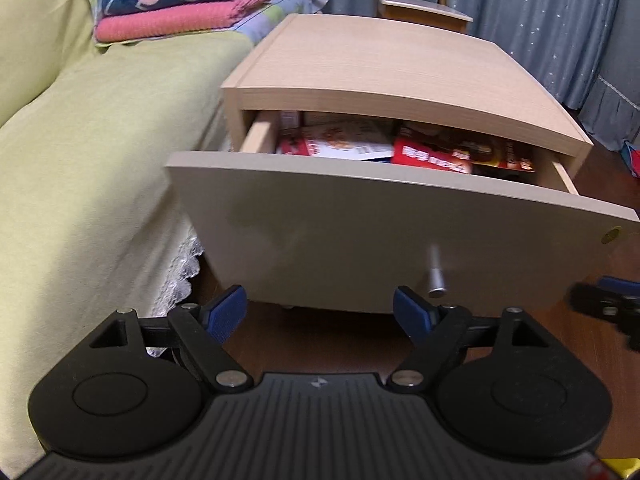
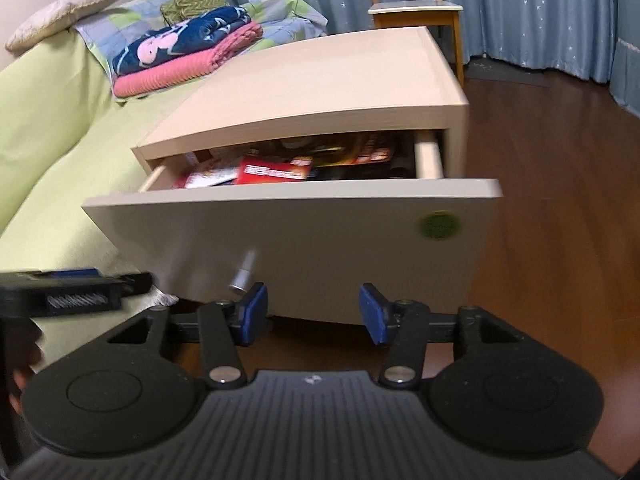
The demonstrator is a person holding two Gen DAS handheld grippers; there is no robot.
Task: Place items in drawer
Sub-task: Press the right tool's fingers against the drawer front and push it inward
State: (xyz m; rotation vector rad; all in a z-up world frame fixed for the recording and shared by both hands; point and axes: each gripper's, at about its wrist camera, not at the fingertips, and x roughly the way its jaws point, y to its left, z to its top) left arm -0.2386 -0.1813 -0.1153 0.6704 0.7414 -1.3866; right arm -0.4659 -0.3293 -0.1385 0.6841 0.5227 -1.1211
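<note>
Beside the green-covered bed [image 1: 100, 128] the pale wooden nightstand [image 1: 380, 64] is standing on the dark wood floor [image 2: 560, 184], and its drawer [image 1: 380, 216] is sitting pulled partway out. Inside the drawer, red and white snack packets [image 1: 432, 156] are lying in a loose overlapping heap, filling it from its left wall to its right; a flat white-and-red packet [image 1: 344, 142] is resting toward the left side. You are holding your left gripper [image 1: 320, 312] low in front of the drawer face, fingers spread wide and gripping nothing. You are holding your right gripper [image 2: 312, 312] just in front of the same face too, its blue-padded fingers also apart and empty, with the left finger close to the metal knob [image 2: 242, 276] sticking out of the drawer front. A round green sticker [image 2: 438, 225] is showing at the right end of that front. Behind the nightstand, a wooden chair [image 2: 416, 4] is standing against blue curtains [image 2: 540, 8], and folded blankets [image 2: 180, 56] are lying on the bed.
</note>
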